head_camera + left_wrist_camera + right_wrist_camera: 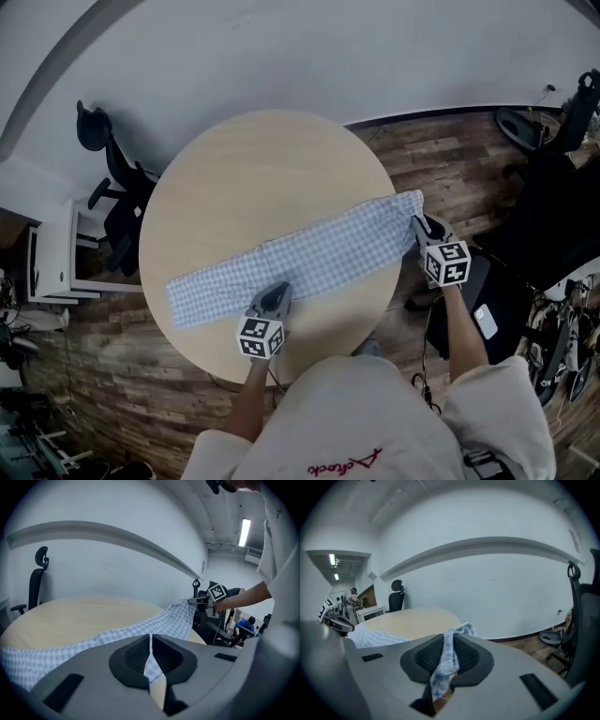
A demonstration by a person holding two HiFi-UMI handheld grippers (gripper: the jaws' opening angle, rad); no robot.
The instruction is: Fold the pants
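Diagonally, pants [300,258] stretch lower left to upper right.

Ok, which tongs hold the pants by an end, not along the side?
The right tongs, clamped on the end of the pants at the rim of the table; the left tongs pinch the near long edge midway.

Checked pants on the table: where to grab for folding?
The pants lie flat in a long strip, so pinch edges: the near long edge from the person's side, as the left gripper does, and the right end at the table rim, as the right gripper does.
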